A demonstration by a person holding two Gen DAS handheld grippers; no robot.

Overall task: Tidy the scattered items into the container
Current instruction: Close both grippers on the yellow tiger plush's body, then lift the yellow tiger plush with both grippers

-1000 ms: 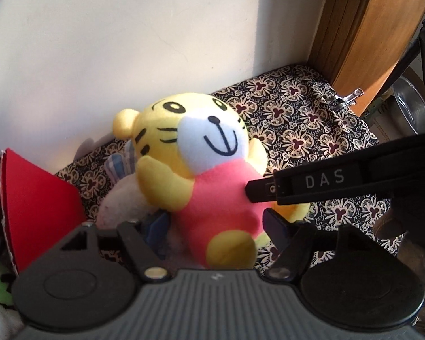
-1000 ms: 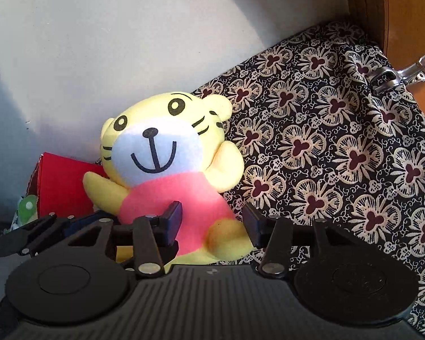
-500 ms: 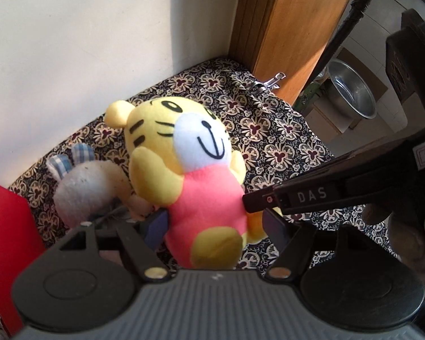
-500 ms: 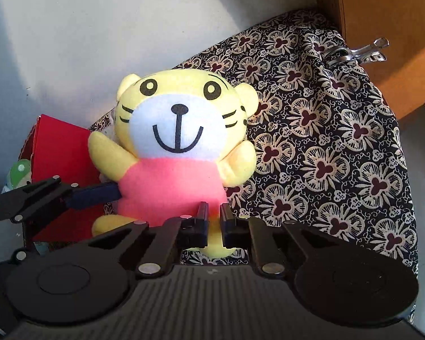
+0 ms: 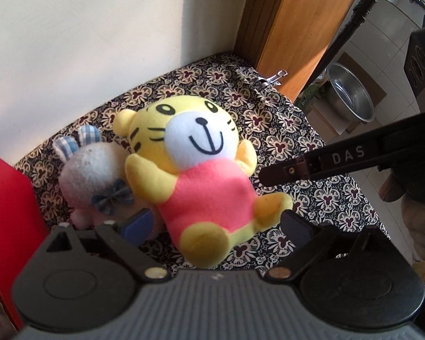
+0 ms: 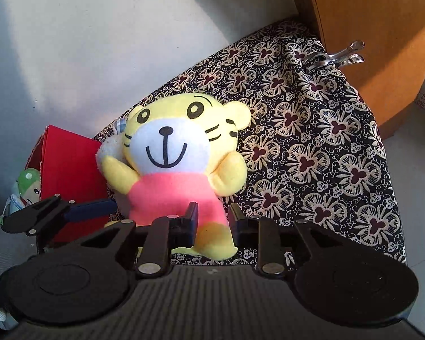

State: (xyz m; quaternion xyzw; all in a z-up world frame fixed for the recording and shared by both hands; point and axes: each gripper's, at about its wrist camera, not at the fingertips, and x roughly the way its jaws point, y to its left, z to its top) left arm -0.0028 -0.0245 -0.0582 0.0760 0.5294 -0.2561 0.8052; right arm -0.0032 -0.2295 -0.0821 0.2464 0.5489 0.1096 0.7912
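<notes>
Off to the left of my left gripper the red container runs out of the picture, so I see only one wall of it; from my right wrist a green toy peeks past its far edge, mostly hidden. Next along, a white plush with checked ears lies on the patterned cloth, half covered by the yellow tiger plush. My left gripper's jaws stand wide apart on either side of the tiger's legs, touching nothing that I can see. My right gripper is narrowed around one yellow foot; it seems to pinch it, though its own fingers block the contact. Further right, a metal clip sits at the cloth's edge by the wooden cabinet.
</notes>
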